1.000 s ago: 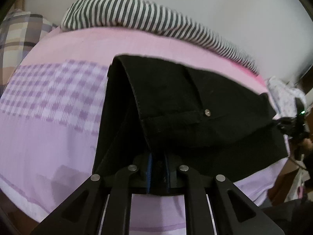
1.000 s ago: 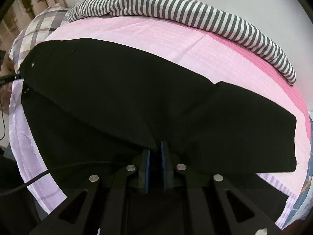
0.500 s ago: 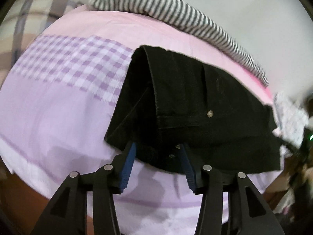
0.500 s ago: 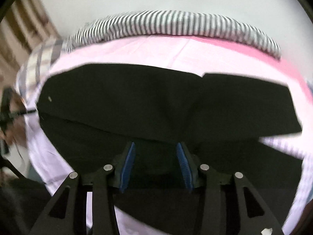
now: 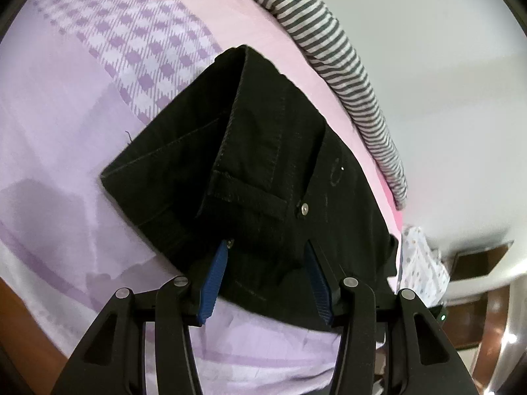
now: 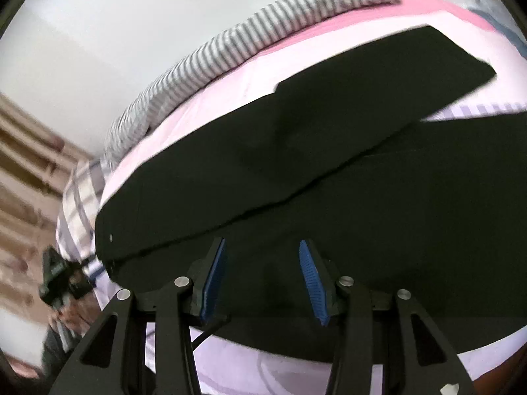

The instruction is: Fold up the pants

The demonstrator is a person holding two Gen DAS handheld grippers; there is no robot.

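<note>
The black pants lie folded on the pink and lilac bed sheet, waistband end with a metal button toward me. My left gripper is open, blue pads either side of the waistband edge, holding nothing. In the right wrist view the pants lie folded over lengthwise, one layer on the other. My right gripper is open just above the near edge of the cloth, empty.
A grey-and-white striped pillow lies along the far edge of the bed by the white wall; it also shows in the right wrist view. A plaid pillow sits at the bed's end. A spotted white cloth lies beyond the pants.
Both grippers were shut on the pants' edge one second ago. Both have opened, let the cloth go, and drawn back a little. The pants now rest flat on the bed.
</note>
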